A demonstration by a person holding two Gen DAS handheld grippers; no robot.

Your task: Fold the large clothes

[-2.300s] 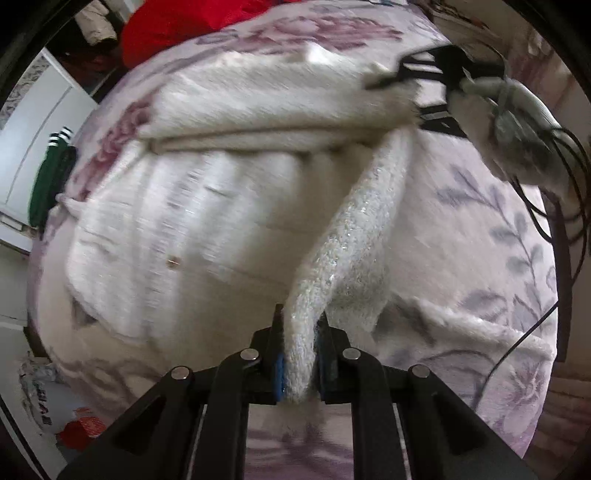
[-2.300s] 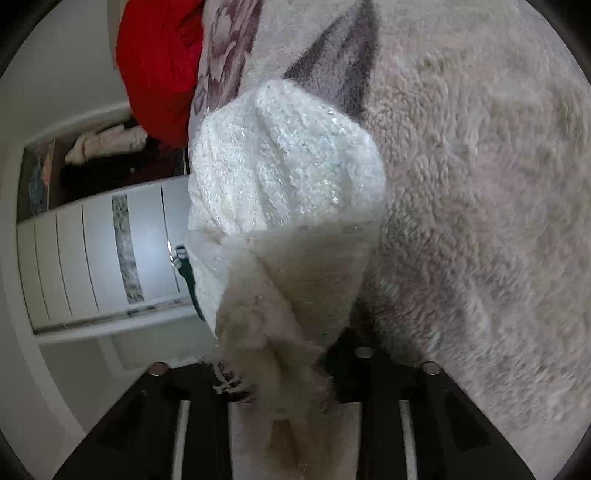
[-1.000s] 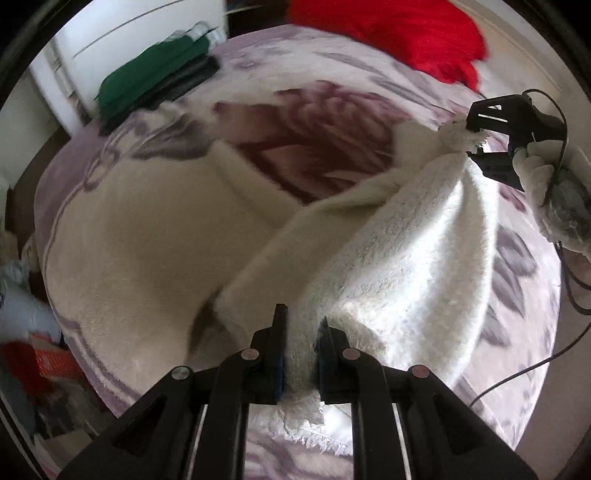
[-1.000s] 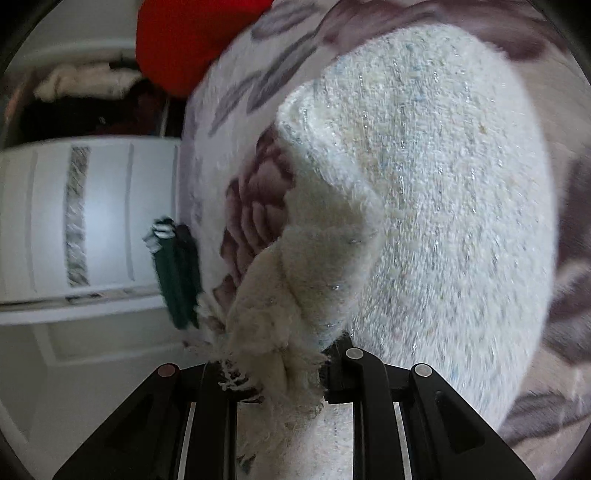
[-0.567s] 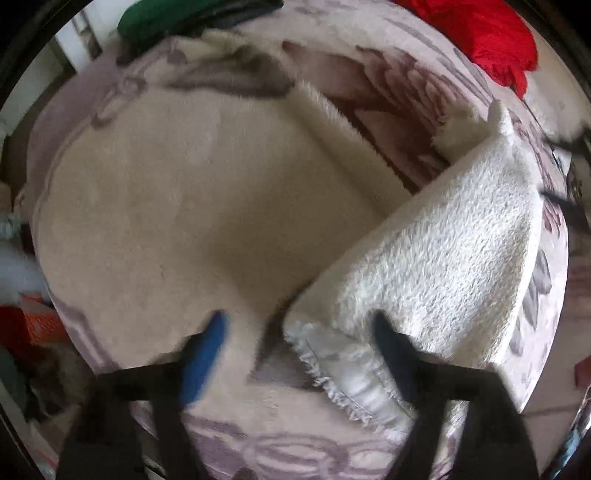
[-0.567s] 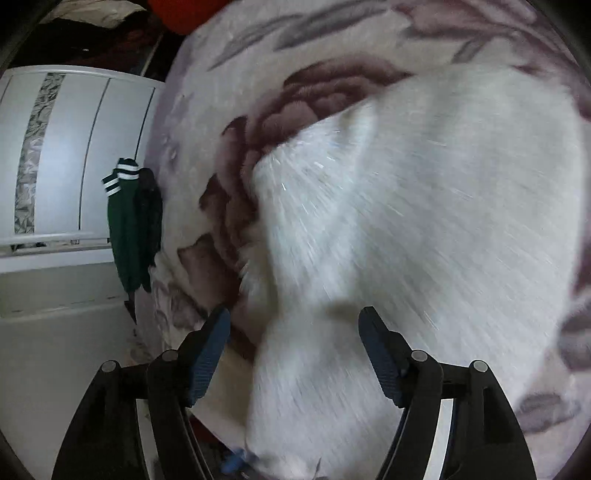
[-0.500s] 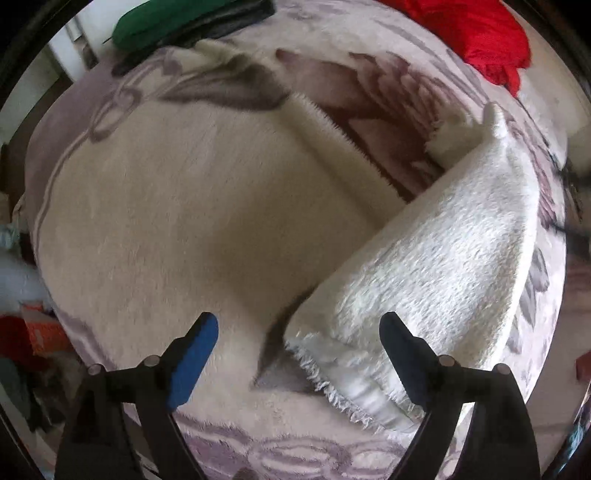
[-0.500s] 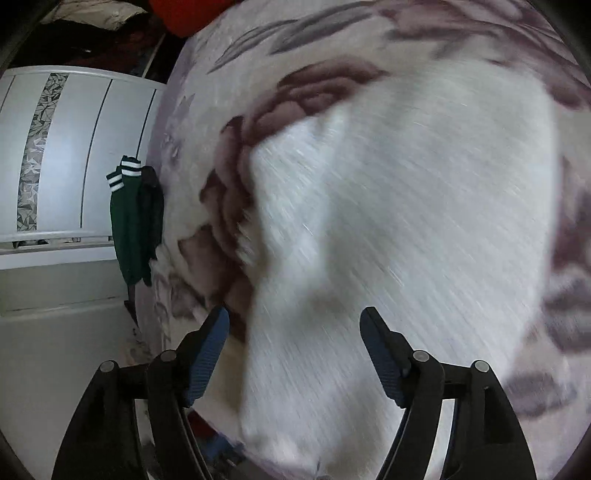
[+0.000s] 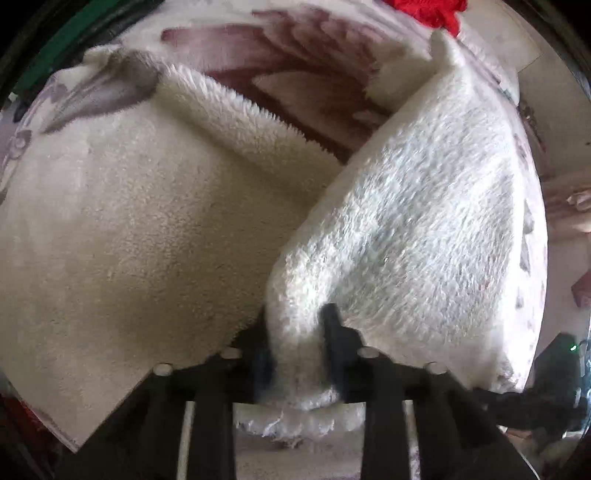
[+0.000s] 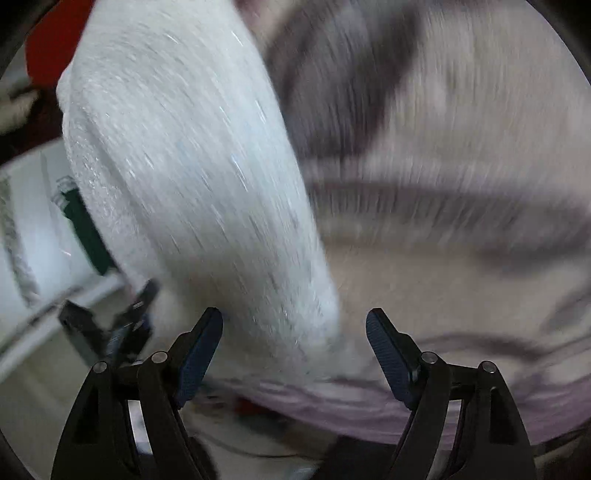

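A large fluffy white garment (image 9: 110, 229) lies spread on the bed, with one part folded over into a thick flap (image 9: 417, 236). My left gripper (image 9: 295, 332) is shut on the near corner of that flap. In the blurred right wrist view the same white flap (image 10: 192, 177) runs from the upper left down between the jaws. My right gripper (image 10: 293, 350) is open and holds nothing. The left gripper (image 10: 110, 328) shows small at the lower left there.
A floral purple bedspread (image 9: 295, 66) covers the bed. A red cloth (image 9: 428, 11) lies at the far edge. Green clothing (image 10: 86, 236) and a white cabinet (image 10: 26, 221) stand beyond the bed on the left. The bed's near edge (image 10: 369, 406) runs below the right gripper.
Both grippers let go of the garment. The left one has since shut on the flap's near corner again. The right one stays open and has swung low, close to the bed edge.
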